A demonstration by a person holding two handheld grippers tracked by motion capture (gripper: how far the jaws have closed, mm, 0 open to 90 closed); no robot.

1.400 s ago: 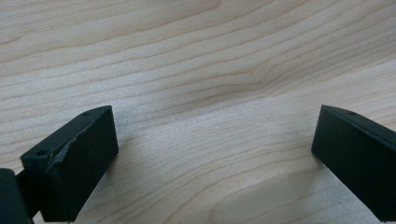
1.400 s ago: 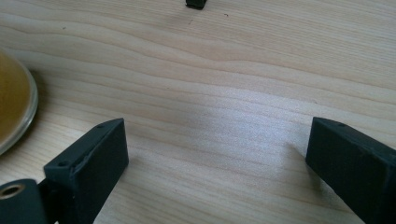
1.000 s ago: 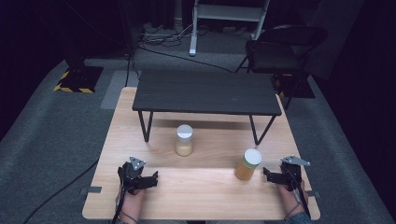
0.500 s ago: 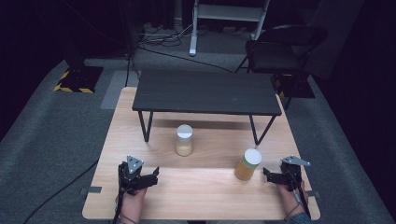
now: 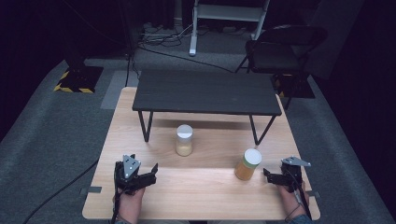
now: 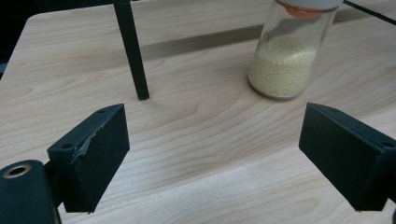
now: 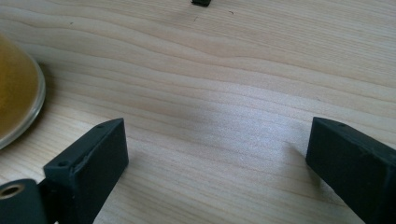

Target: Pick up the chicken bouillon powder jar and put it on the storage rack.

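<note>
A glass jar of pale grains with a white lid stands in front of the black low table. An amber-filled jar with a white lid stands nearer, to the right. My left gripper hovers at the near left, pointing right; its jaws have just been closing a little, stay open, and hold nothing. In the left gripper view the grain jar stands well beyond the gripper. My right gripper is open and empty just right of the amber jar, whose edge shows left of the gripper.
The black low table stands on thin legs at the back of the wooden tabletop; one leg rises ahead of the left gripper. A black chair and cables lie on the grey floor beyond.
The left gripper has shifted slightly and lifted a little, its jaws a touch narrower. The right gripper and both jars have not moved.
</note>
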